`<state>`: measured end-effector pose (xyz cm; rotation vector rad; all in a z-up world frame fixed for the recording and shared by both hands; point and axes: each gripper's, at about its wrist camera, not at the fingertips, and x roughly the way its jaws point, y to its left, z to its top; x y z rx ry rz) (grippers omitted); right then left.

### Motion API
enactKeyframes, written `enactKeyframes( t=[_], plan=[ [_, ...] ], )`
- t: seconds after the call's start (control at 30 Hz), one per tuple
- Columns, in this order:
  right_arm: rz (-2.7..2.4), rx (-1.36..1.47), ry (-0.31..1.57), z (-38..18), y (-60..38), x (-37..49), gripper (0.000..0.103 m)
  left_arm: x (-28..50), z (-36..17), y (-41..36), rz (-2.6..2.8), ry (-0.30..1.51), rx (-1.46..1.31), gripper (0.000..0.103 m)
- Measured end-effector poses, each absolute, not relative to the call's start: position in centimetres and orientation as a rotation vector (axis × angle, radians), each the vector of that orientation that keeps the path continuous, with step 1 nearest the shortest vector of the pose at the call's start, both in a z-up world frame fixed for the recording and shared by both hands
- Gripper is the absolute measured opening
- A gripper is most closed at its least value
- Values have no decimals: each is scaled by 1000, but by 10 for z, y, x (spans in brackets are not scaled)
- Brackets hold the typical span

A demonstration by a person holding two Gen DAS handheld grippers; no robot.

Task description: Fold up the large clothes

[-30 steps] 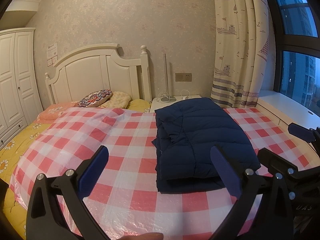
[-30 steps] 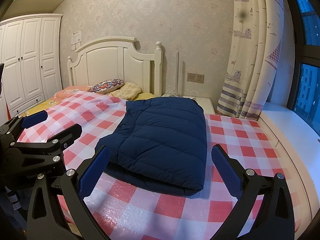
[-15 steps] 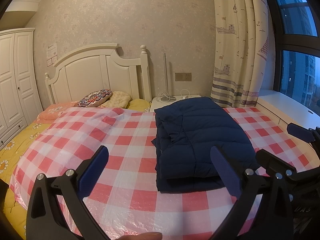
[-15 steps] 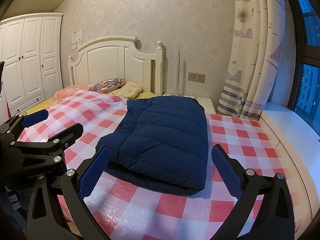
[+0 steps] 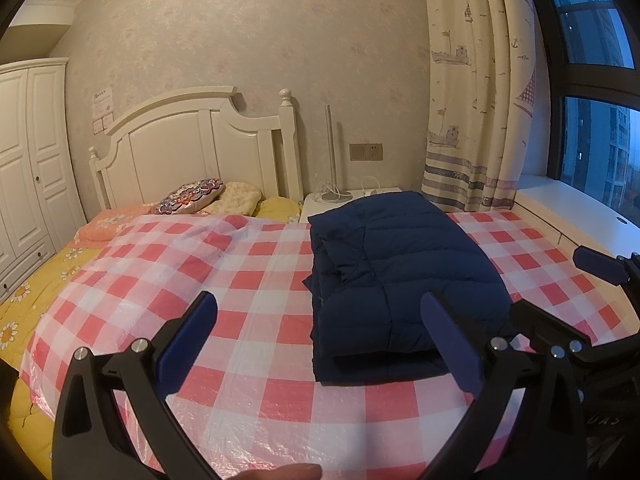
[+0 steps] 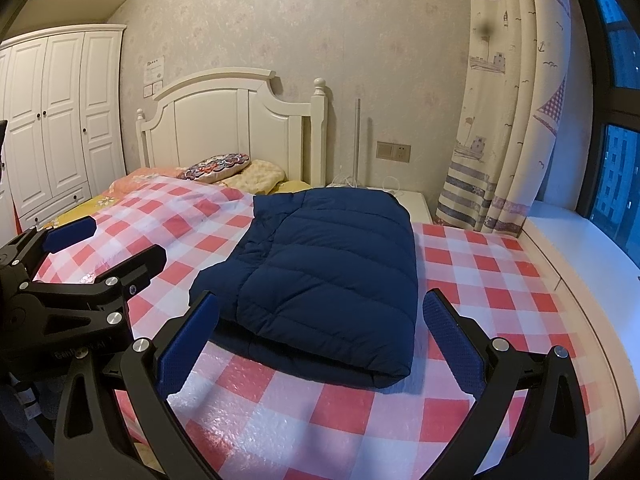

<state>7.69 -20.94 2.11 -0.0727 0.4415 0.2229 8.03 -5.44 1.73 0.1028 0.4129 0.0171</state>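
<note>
Checked bedcover under folded navy jacket, inner layers hidden.

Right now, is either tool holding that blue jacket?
No. The blue jacket lies folded on the checked sheet, with the left tool and right tool open and clear of it.

The left gripper is a black frame of flat, angular arms that fork into two fingers, each faced with a dark blue textured pad. Round silver screw heads sit at the joints. The right gripper has the same black fork, blue pads and silver screws. Faint embossed lettering, too small to read, marks the left gripper's black body in the right wrist view
</note>
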Motion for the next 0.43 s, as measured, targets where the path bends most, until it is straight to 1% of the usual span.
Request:
enactKeyframes(
  t=[0.13,0.17,0.23,0.3,0.43],
  plan=[
    [221,-72,454,18,-210,79,98,78,14,-54,19,344,126,101],
    [222,-71,457,17,-211,80,98,80,10,-55,29,352,152,101],
    [219,-69,471,13,-214,83,98,91,8,-49,-5,402,139,101],
    [212,-60,489,7,-219,87,98,107,1,-40,-51,507,104,101],
    [199,-88,552,-5,-238,105,98,134,-12,-19,-35,579,113,101]
  ],
)
